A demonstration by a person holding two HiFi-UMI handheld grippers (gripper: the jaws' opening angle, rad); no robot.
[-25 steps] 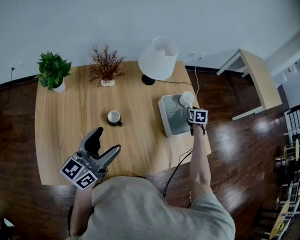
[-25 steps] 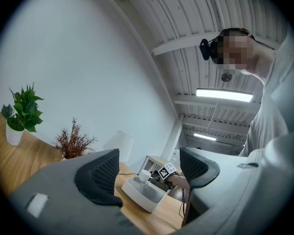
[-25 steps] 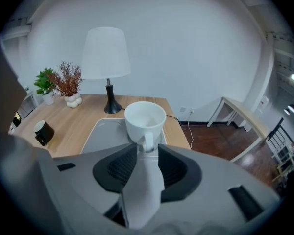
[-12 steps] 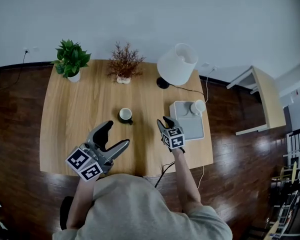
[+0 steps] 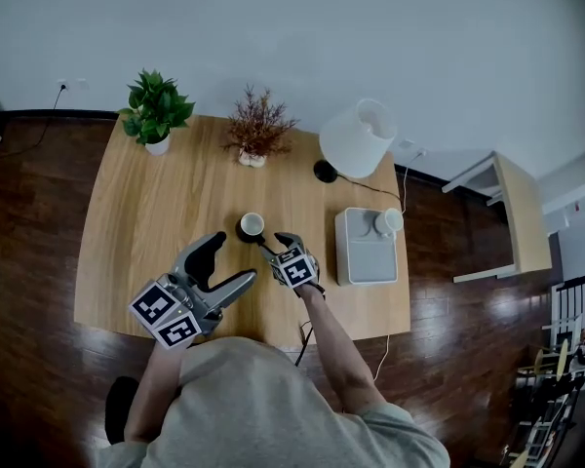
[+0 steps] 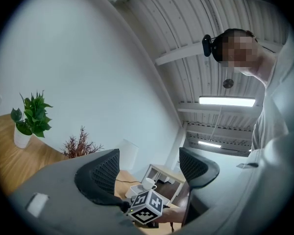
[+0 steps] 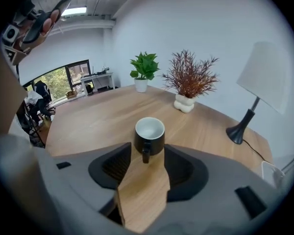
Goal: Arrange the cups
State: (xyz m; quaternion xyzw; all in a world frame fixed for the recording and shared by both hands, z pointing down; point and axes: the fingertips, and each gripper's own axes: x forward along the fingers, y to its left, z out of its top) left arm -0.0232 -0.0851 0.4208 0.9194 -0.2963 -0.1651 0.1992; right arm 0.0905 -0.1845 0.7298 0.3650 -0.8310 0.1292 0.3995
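A black cup (image 5: 251, 226) with a white inside stands mid-table, handle towards me. My right gripper (image 5: 272, 245) sits just in front of it. In the right gripper view its jaws are opening and stand on either side of the cup's handle (image 7: 146, 153) without pressing on it; the black cup (image 7: 149, 135) is just beyond the fingertips. A white cup (image 5: 388, 221) rests on the far corner of the grey tray (image 5: 364, 257) at the right. Near the table's front edge my left gripper (image 5: 225, 267) hangs open and empty, also open in its own view as left gripper (image 6: 149, 168).
A white lamp (image 5: 358, 136) and its cable stand at the back right of the wooden table (image 5: 166, 213). A green potted plant (image 5: 156, 111) and a dried red plant (image 5: 259, 130) line the back edge. A small side table (image 5: 514, 213) stands on the floor to the right.
My right gripper has left the white cup on the tray and swung left to the black cup, jaws wider. The left gripper has barely shifted.
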